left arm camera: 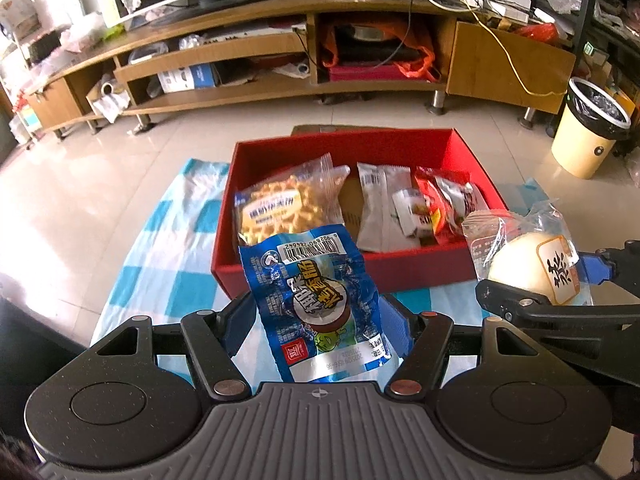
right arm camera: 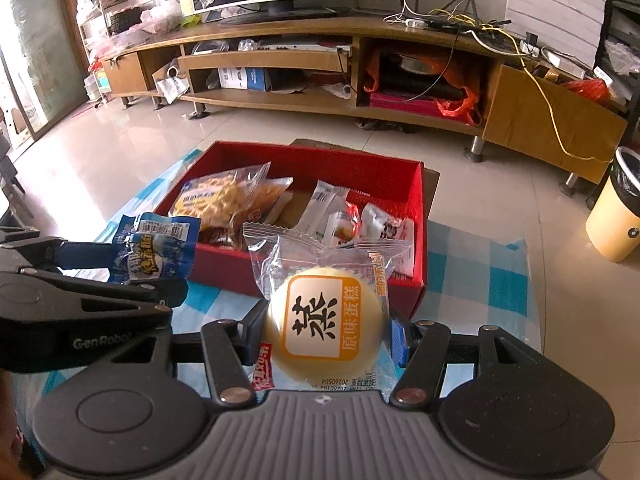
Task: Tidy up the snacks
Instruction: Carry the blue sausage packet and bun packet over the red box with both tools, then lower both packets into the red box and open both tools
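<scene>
Crinkly blue pkt (left arm camera: 320, 312), round cake (right arm camera: 326, 326)

Shiny crinkly plastic on the blue snack packet (left arm camera: 320, 312). Clear plastic wrap around the soft, smooth round cake (right arm camera: 326, 320). Matt red cardboard for the box (left arm camera: 424, 268). Soft checked cloth (left arm camera: 168, 280) below. Glossy floor tiles (left arm camera: 120, 168). Smooth wood on the TV stand (left arm camera: 500, 64). Matt black plastic on the left gripper (left arm camera: 320, 320).

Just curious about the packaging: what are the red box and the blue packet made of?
Red box: likely cardboard, matte red, with thin, stiff, straight walls. Blue packet: seemingly glossy printed plastic film; it crinkles, catches the light and has crimped ends.
</scene>
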### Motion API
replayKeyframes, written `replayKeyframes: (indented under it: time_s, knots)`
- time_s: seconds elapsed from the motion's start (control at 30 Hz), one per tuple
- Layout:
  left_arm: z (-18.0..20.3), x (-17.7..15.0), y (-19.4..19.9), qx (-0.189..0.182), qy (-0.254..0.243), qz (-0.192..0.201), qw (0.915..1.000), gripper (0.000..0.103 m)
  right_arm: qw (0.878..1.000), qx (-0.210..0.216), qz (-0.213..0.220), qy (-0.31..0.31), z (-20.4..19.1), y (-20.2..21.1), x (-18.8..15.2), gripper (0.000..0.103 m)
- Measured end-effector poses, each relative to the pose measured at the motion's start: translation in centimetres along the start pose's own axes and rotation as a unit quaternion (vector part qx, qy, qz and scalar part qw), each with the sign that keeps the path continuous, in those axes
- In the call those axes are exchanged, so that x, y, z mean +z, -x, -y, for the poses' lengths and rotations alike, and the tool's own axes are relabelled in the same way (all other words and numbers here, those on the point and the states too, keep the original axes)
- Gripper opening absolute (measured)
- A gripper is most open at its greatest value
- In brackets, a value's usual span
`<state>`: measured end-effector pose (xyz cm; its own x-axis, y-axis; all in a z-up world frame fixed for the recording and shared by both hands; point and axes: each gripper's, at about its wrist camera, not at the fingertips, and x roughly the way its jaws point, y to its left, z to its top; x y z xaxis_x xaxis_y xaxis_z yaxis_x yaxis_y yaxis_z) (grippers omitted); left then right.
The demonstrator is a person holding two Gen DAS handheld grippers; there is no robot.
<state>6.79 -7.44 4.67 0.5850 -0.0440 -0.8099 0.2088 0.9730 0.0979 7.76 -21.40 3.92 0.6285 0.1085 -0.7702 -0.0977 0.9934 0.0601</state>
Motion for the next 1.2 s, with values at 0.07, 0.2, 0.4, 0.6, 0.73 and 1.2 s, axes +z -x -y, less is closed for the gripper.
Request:
replayKeyframes:
  time_s: [0.07, 0.2, 0.4, 0.6, 0.73, 1.2]
  knots:
    - [0.0, 0.5, -0.1, 0.002, 0.0, 0.004, 1.0, 0.073, 1.0, -0.002, 0.003, -0.002, 0.1, -0.2, 0.4, 0.056]
    - [0.0, 1.4, -0.4, 0.006, 0.001, 0.01, 0.9999, 0.072, 1.0, -0.004, 0.006, -0.005, 0.4, -0.6, 1.4, 0.056]
    - [-0.3, 2.9, -1.2, 0.011, 0.008, 0.017, 0.9998, 0.072, 1.0, -0.006, 0.013, -0.008, 0.8, -1.5, 3.0, 0.056]
    - [-0.5, 4.3, -2.0, 0.019, 0.012, 0.021, 0.9995, 0.072, 1.0, -0.008, 0.018, -0.013, 1.0, -2.6, 4.3, 0.056]
    - [-0.3, 5.2, -2.9, 0.024, 0.014, 0.02, 0.9994, 0.072, 1.0, -0.012, 0.018, -0.016, 1.3, -3.5, 5.2, 0.056]
    - [0.2, 7.1, -6.2, 0.04, 0.016, 0.008, 0.999, 0.072, 0.999, -0.019, -0.001, -0.027, 2.4, -7.1, 7.0, 0.055]
